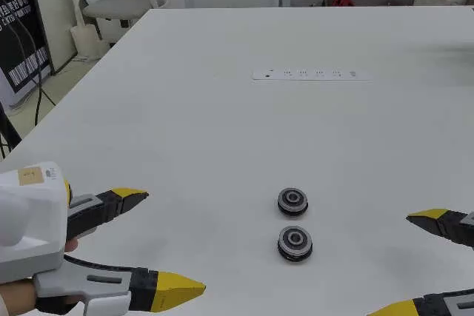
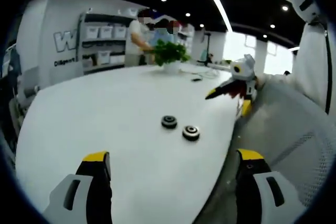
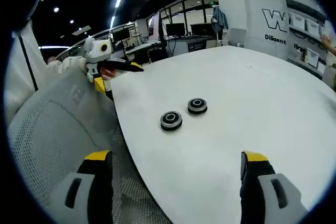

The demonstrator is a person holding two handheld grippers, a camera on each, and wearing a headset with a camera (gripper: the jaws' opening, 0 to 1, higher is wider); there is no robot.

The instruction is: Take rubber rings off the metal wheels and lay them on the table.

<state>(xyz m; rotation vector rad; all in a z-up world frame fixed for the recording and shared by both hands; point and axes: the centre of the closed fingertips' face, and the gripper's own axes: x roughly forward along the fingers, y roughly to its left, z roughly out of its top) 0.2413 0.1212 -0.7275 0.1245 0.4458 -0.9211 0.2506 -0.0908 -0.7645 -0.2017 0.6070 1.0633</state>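
Nothing done yet, as far as I can judge. Both wheels sit on the white table [image 1: 222, 109] toward my edge, close together but apart: the near wheel [image 1: 295, 243] and the far wheel [image 1: 292, 201] just behind it. Each has a dark outer band, which I take to be its rubber ring [image 1: 280, 245], so both rings look to be on. I see no loose ring on the table. All of the task is left: two rings to pull off and lay down.

Pose: the left gripper [image 1: 163, 242] is low at my left with its jaws spread wide and nothing between them. Its yellow tips point across toward the wheels, but it is well apart from them. The right gripper [image 1: 404, 263] comes in from my right edge, also spread wide and empty, tips aimed back toward the wheels and somewhat closer to them than the left. The wheels lie between the two grippers, and neither gripper touches them. In each gripper view the wheels sit ahead of the open jaws, roughly centred, with the other gripper beyond them.

A power strip [image 1: 311, 74] lies farther back on the table, well clear of the work.
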